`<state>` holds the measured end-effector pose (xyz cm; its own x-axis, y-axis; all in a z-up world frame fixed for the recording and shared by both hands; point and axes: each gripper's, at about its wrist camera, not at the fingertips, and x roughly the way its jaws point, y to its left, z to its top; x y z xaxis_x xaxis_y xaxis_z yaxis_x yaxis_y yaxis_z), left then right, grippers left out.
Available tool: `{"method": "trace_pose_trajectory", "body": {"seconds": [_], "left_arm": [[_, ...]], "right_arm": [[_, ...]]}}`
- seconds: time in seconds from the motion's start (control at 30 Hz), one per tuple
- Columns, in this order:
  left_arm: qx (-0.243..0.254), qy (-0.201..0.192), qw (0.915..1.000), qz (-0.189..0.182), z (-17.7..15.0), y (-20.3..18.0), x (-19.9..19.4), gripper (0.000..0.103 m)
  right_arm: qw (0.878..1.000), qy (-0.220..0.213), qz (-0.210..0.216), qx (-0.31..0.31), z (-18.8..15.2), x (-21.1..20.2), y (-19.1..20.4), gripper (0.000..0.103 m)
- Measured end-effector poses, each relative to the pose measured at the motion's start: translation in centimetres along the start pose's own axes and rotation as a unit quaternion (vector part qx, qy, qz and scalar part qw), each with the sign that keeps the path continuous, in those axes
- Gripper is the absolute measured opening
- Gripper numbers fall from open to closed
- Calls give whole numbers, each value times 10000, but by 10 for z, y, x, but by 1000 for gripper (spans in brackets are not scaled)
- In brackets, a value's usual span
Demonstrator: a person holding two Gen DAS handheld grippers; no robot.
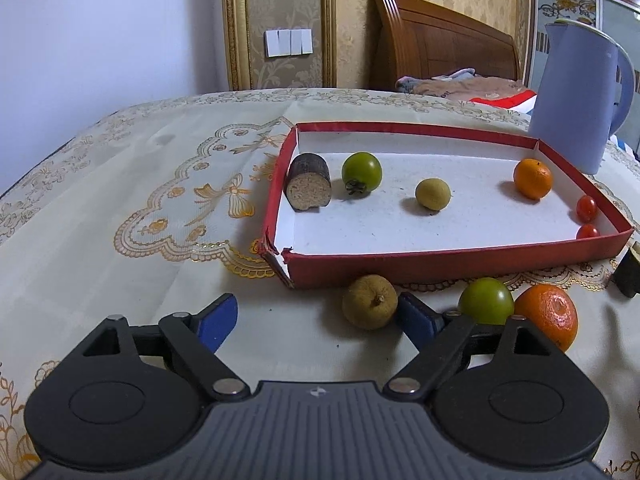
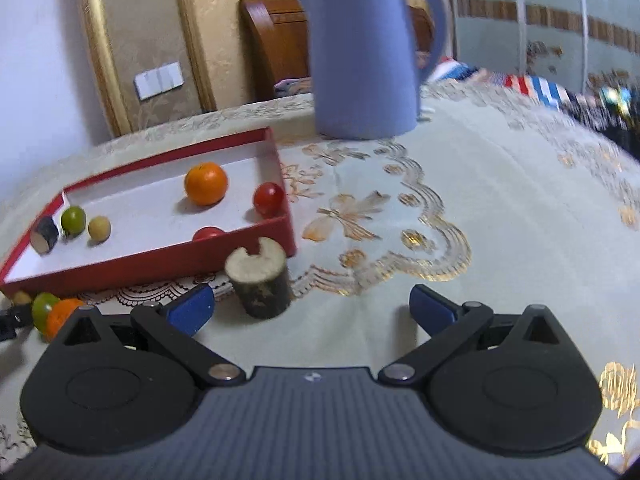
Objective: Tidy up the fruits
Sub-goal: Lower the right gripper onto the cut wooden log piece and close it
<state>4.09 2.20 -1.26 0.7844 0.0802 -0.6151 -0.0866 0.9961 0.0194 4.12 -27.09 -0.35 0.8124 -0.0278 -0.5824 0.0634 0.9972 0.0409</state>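
In the left wrist view a red tray (image 1: 440, 264) holds a dark cane piece (image 1: 309, 188), a green fruit (image 1: 361, 172), a small brown fruit (image 1: 433, 195), an orange (image 1: 533, 179) and two cherry tomatoes (image 1: 587, 207). On the cloth in front of it lie a brown fruit (image 1: 370, 302), a green fruit (image 1: 486, 302) and an orange (image 1: 550, 320). My left gripper (image 1: 316, 320) is open, with the brown fruit against its right finger. My right gripper (image 2: 314, 310) is open; an upright cane piece (image 2: 260, 284) stands near its left finger, beside the tray (image 2: 140, 268).
A tall blue kettle (image 2: 360, 60) stands behind the tray's right end. The table wears a cream embroidered cloth (image 1: 140, 200). A wooden headboard (image 1: 440, 40) and bedding lie beyond the table. Bare cloth stretches to the right of the tray in the right wrist view.
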Motion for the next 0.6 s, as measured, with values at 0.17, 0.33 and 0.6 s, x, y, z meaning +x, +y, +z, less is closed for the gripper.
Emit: {"method": "trace_pose_trajectory", "body": {"seconds": [0.17, 0.33, 0.6], "left_arm": [[7, -3, 10000, 6, 0, 0, 0, 87], [7, 7, 10000, 32, 0, 0, 0, 89], [16, 0, 10000, 40, -1, -2, 0, 89]], "right_arm": [[9985, 52, -163, -511, 8, 12, 17, 75], [9985, 192, -130, -487, 11, 20, 19, 67], [9968, 119, -162, -778, 10, 21, 31, 47]]}}
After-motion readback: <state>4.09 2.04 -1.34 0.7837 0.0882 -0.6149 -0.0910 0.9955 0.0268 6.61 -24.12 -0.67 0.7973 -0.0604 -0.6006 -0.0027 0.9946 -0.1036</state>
